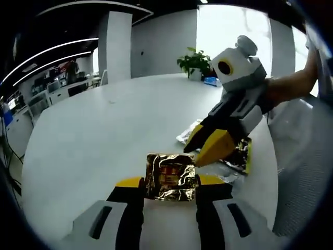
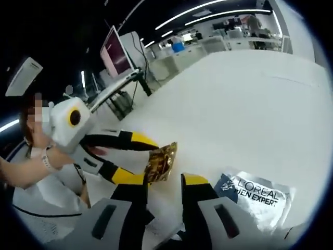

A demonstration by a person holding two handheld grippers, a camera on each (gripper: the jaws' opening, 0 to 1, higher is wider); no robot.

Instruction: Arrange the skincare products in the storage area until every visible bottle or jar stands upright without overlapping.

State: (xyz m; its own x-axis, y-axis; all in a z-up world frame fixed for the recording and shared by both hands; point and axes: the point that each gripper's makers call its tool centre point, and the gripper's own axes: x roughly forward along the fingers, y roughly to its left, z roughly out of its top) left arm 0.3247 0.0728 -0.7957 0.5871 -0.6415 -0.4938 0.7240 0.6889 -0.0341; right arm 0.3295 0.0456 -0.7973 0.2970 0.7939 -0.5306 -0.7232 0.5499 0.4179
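Left gripper view: left tongs (image 1: 170,183) pinch a crinkled gold foil sachet (image 1: 171,177) between their yellow tips, sachet held just above the white table (image 1: 93,140). The right tongs (image 1: 208,144) come in from the right, jaws close together, lower tip touching or nearly touching the sachet's right edge; I cannot tell if anything is between them. Under the right tongs lies a silver packet (image 1: 237,156) with a yellow edge, flat on the table. A potted plant (image 1: 193,62) stands far back, well apart. No bottle or jar seen here, only flat sachets. Risk: both tongs work the same thin foil, so a pull from the right could tear it or slip it out of the left grip

Right gripper view: right tongs (image 2: 164,181) stand with a gap between the jaws and nothing visibly between them, so they look parted and empty, though the tips sit low and the view is not clear. The gold foil sachet (image 2: 161,161) is just ahead of them, held by the left tongs (image 2: 140,160) coming from the left. A silver L'Oreal Men Expert packet (image 2: 257,200) lies flat beside the right jaw, near the table edge. Risk: the right jaw could nudge that packet off the table, out of the workspace. Risk too that floppy foil will not stand upright when released and falls over the silver packet, making overlap
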